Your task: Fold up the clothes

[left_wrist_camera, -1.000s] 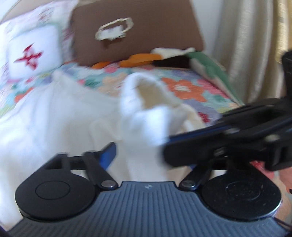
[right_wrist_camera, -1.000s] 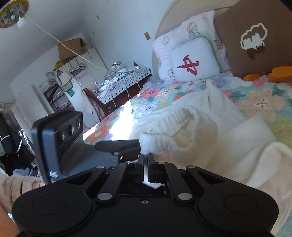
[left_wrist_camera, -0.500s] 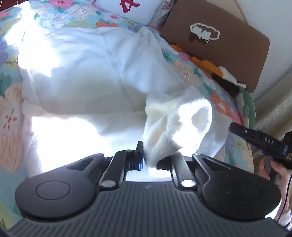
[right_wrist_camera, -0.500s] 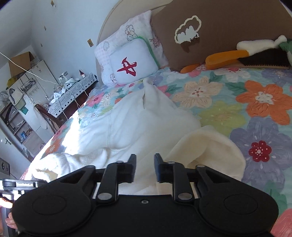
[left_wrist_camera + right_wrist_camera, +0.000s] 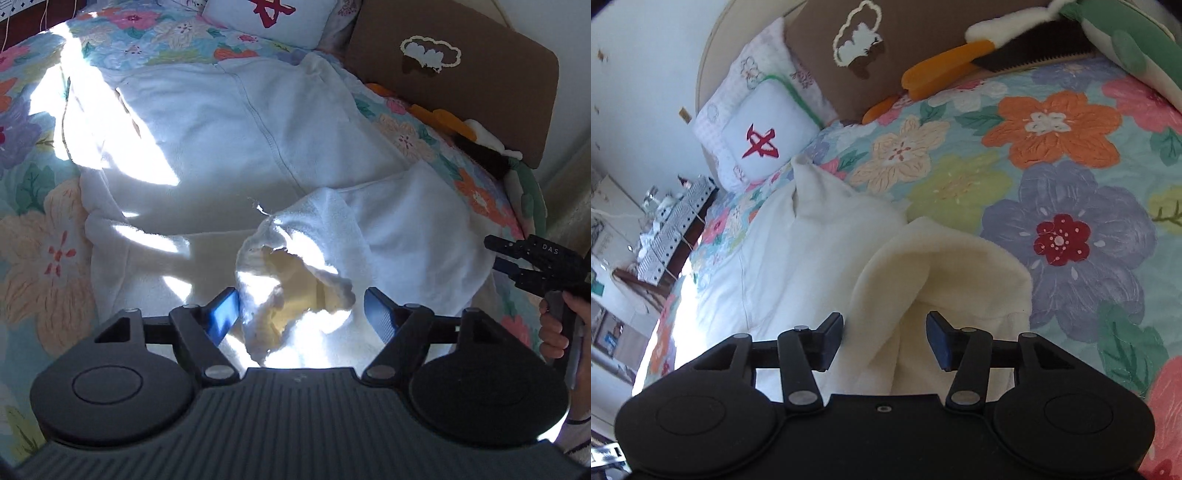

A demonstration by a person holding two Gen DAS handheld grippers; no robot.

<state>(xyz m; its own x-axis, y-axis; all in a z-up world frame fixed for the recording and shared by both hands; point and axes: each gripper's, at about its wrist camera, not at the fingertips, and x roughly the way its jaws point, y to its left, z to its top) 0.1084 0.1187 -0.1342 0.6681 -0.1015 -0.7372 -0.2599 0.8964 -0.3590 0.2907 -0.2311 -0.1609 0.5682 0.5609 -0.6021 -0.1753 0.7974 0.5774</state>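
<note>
A white fleece garment (image 5: 236, 122) lies spread on the flowered bedspread (image 5: 40, 236). Its knit sleeve cuff (image 5: 295, 266) lies bunched between the jaws of my left gripper (image 5: 301, 310), which is open and not clamping it. The right gripper (image 5: 532, 258) shows at the right edge of the left wrist view, held by a hand. In the right wrist view my right gripper (image 5: 884, 338) is open, with a folded cream part of the garment (image 5: 945, 273) lying between and under its jaws.
A brown cushion (image 5: 461, 70) and a white pillow with a red mark (image 5: 761, 136) stand at the bed's head. An orange and green plush (image 5: 945, 66) lies at the far right. A shelf with clutter (image 5: 668, 221) stands left of the bed.
Both grippers have opened wide. The left one let go of the sleeve cuff, which now lies loose between its jaws. The right one moved lower over the folded cream part.
</note>
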